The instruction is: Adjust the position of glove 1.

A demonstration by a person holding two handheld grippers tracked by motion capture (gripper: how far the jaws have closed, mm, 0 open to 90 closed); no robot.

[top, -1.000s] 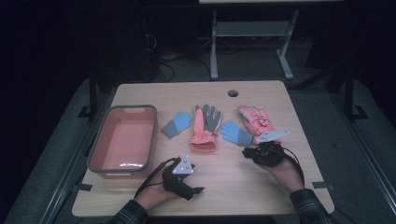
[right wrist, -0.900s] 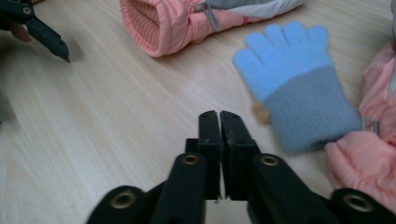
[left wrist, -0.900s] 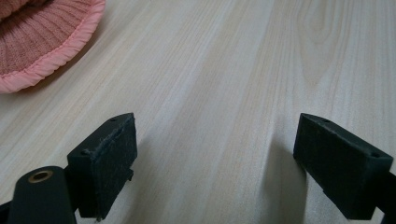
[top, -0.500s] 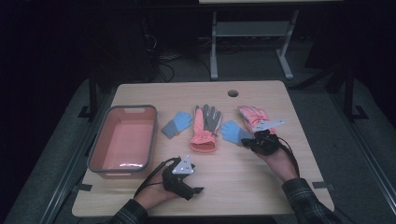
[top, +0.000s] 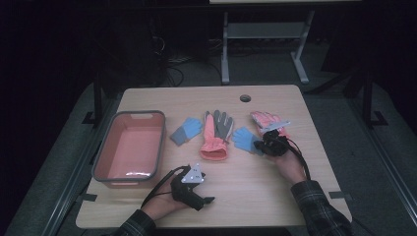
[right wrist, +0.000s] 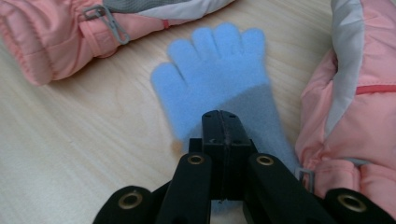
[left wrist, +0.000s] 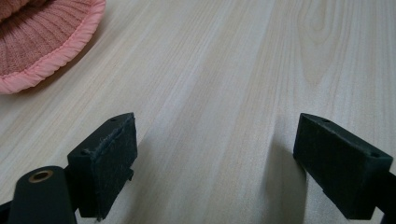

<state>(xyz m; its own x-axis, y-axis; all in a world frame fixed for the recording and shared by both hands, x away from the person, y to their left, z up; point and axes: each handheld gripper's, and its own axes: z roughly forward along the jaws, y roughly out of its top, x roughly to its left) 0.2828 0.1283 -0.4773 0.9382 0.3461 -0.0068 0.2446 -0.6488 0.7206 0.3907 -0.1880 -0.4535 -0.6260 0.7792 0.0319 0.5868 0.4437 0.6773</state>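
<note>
Since a second ago the right gripper (top: 263, 142) slides leftward across the table (top: 255, 189) onto the cuff of the blue glove (top: 243, 138) beside the right pink ski glove (top: 263, 119), and its jaws close; the left gripper (top: 196, 194) keeps its place.

From the high view, four gloves lie in a row: two small blue ones and two pink ski gloves. Taking the middle pink glove (top: 216, 135) as landmark, the other blue glove (top: 187, 130) lies just to its left, the gripped blue glove just to its right, the second pink glove beyond that. One pink bin (top: 129, 147) sits farther left, by the table's left edge. Bare wood runs along the near edge in front of the middle pink glove, where the left gripper rests.

Along the left gripper view, the jaws stand wide apart with nothing between them; the middle pink glove's knit cuff (left wrist: 42, 42) lies ahead at the left.

Along the right gripper view, the jaws are pressed together on the blue glove's (right wrist: 219, 79) cuff, flanked by both pink gloves.
</note>
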